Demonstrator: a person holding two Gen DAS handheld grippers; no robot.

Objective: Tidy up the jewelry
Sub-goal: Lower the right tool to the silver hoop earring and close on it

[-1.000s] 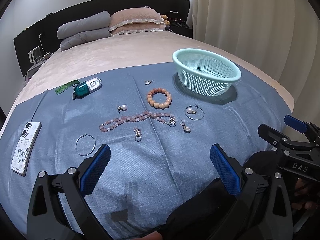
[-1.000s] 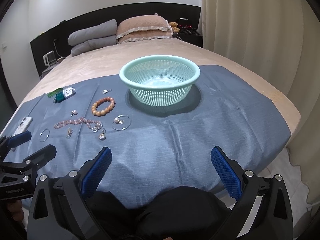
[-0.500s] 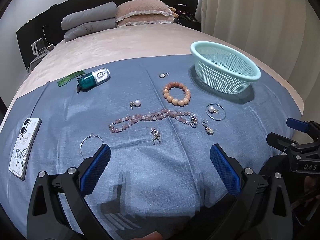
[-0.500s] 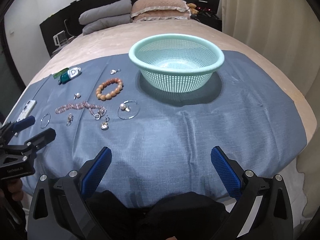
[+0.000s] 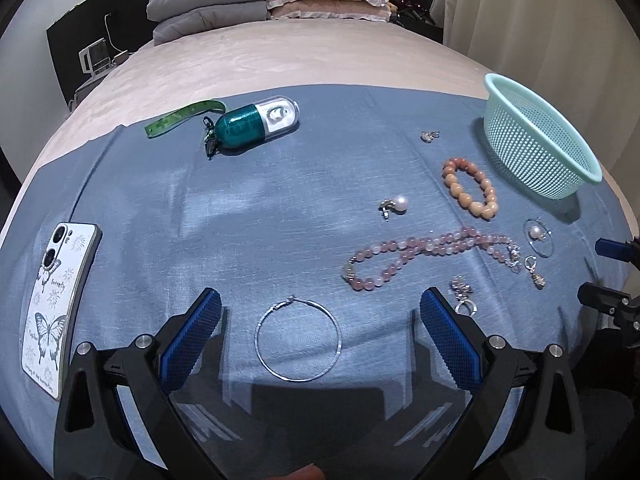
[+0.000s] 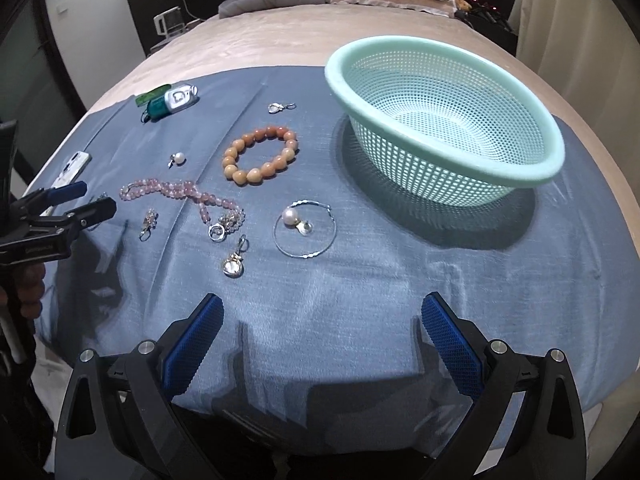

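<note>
Both grippers level over the bed, jaws wide, empty; left gripper point(image 5: 316, 332) straddles hoop point(image 5: 298, 339), right gripper point(image 6: 318, 338) over cloth point(image 6: 360, 280).

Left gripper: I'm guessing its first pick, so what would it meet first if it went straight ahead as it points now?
Probably the thin silver hoop earring, lying flat on the blue cloth between the open left gripper fingers; depth is uncertain.

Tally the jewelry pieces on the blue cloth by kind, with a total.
Beaded bracelets: 2, orange bracelet and pink bead strand.
Hoop earrings: 2, plain hoop and hoop with pearl.
Pearl stud: 1.
Small metal charms: 3.
Total: 8.
</note>
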